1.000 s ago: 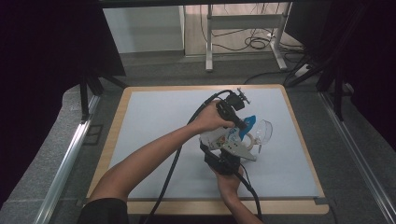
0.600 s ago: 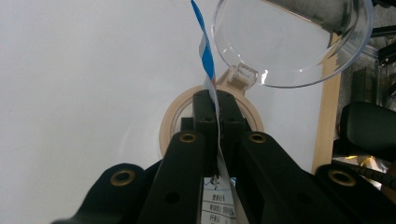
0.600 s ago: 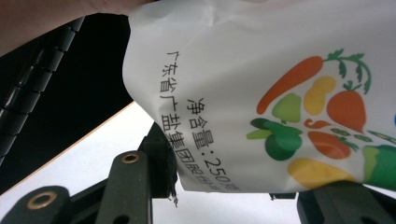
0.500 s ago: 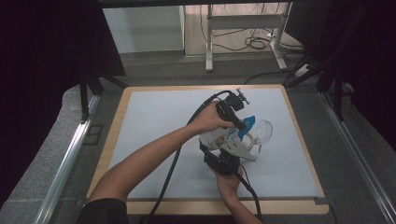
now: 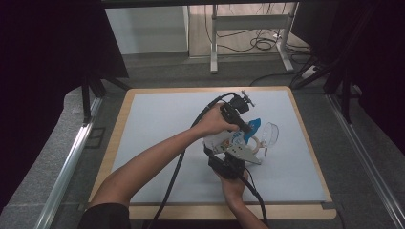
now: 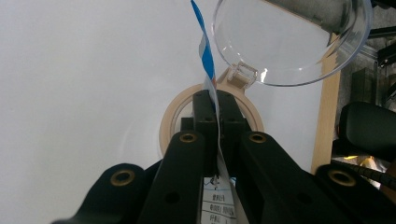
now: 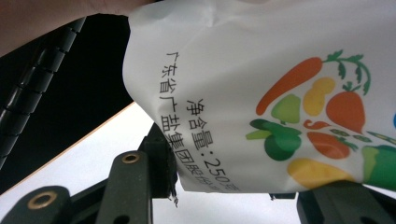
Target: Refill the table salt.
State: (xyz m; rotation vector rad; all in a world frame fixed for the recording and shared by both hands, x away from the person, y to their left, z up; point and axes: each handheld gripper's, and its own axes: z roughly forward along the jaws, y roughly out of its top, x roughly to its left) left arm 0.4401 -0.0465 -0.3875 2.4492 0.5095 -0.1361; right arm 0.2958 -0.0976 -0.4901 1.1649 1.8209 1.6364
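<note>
A dim room with black curtains on both sides surrounds a wooden-edged table (image 5: 305, 143) whose top is covered by a pale blue-grey mat (image 5: 157, 119); beyond its far edge a grey floor carries the metal legs of a frame (image 5: 248, 33) and a tangle of dark cables (image 5: 265, 44), and metal rails run along the table's left and right. Near the middle of the mat, somewhat to the right, a person's two forearms meet over a white packet (image 5: 223, 141) printed with vegetables and black characters, its top edge coloured blue. The left gripper (image 5: 246, 125) comes in from the left, reaching across the packet, and its jaws are closed tight on the thin blue-and-white top edge of the packet (image 6: 207, 60), which runs edge-on between them in the left gripper view. The right gripper (image 5: 229, 160) comes up from the near edge with its jaws set partly apart on either side of the packet's lower body (image 7: 261, 93), the left jaw touching the packet's edge in the right gripper view. Just beyond the packet, a round beige-rimmed container (image 6: 167, 122) lies on the mat with its clear domed lid (image 6: 289, 37) hinged back and lying open to the right in the high view (image 5: 270, 132), touching the rim at the hinge.
</note>
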